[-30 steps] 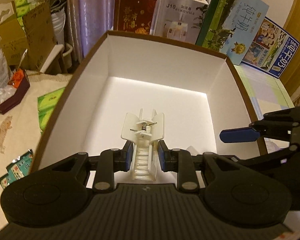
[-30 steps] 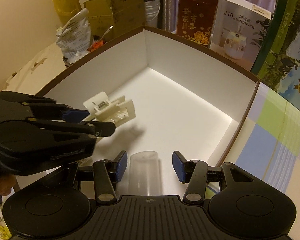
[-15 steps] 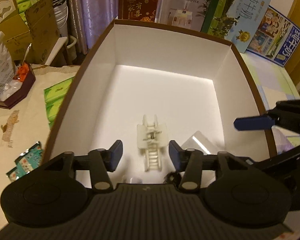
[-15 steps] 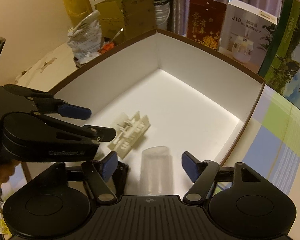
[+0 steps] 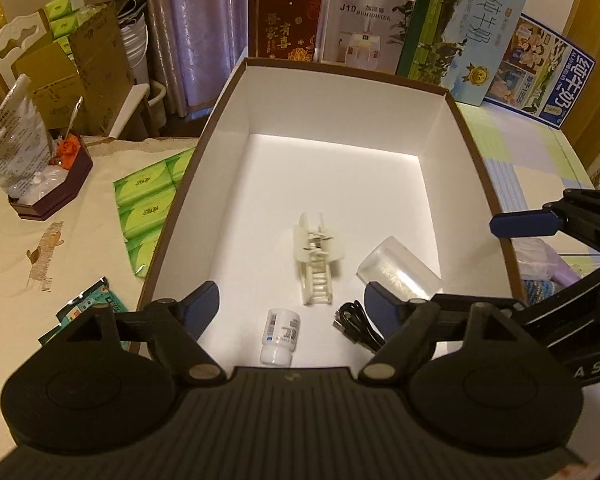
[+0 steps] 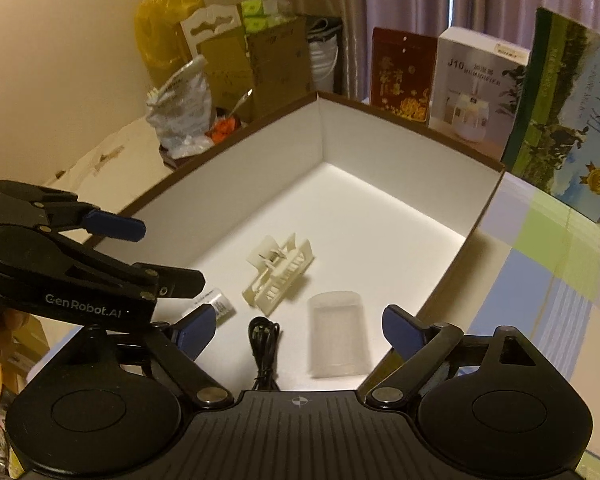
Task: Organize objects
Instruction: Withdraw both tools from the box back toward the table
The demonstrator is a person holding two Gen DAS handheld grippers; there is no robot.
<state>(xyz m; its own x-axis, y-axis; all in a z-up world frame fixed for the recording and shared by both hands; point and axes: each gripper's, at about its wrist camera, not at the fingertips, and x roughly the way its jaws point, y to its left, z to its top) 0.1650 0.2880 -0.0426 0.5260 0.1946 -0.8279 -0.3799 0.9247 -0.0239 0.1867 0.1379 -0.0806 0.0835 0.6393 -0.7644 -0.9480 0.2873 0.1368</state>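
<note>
Both my grippers hang over the white-lined box (image 5: 228,128), angled down into it. My left gripper (image 5: 292,304) has just been opening – jaws wide now, nothing between the pads. The cream hair claw clip (image 5: 318,260) lies flat on the box floor, apart from both fingers. My right gripper (image 6: 298,326) has also just been opening; jaws stand wide, pads clear of the translucent plastic cup (image 6: 337,334), which lies on its side on the floor between and below them (not gripped).

Also on the box floor, near end: a small white bottle (image 5: 280,336) on its side with its cap towards me, and a coiled black cable (image 5: 356,326) between bottle and cup. In the left view the cup (image 5: 398,270) sits just right of the clip, not touching it as far as I can tell.

Outside the box – green tissue packs (image 5: 148,204) along its left wall, a row of upright cartons behind it, including a white humidifier carton (image 5: 362,20). Tablecloth (image 5: 28,240) under everything.
</note>
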